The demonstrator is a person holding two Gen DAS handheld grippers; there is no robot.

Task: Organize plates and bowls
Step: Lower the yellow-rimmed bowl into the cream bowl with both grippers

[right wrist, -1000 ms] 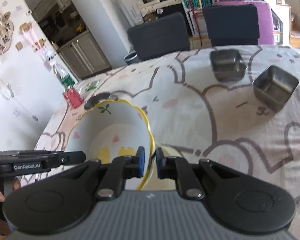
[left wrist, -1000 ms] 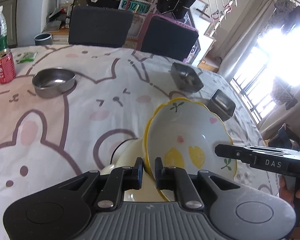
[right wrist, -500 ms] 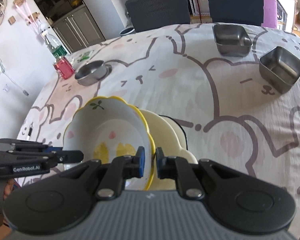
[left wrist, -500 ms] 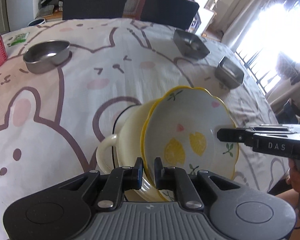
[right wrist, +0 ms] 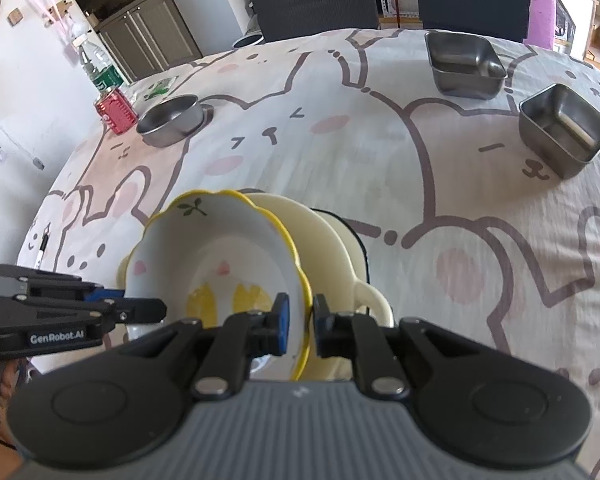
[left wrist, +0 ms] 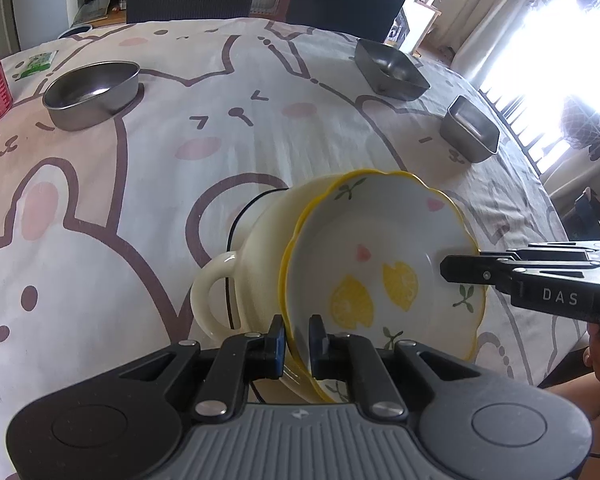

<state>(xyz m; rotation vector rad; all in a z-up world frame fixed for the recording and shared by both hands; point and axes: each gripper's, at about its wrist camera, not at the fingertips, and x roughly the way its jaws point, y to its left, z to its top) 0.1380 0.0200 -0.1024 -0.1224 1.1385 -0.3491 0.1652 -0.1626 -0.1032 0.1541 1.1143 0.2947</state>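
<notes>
Both claws on bowl point(left wrist: 380, 264) rim

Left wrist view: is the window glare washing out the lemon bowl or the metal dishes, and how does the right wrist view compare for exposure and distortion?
Left wrist view: the window is blown out to white, yet the lemon bowl and square metal dish stay readable. Right wrist view: evenly lit, no blown-out patch, with soft highlights in the square metal dish. Both views: fisheye bends the tablecloth edge; no motion blur.

"DAS" stands in pale letters on the right gripper point(left wrist: 460, 272); "GenRobot.AI" stands in white on the left gripper point(right wrist: 156, 312)
</notes>
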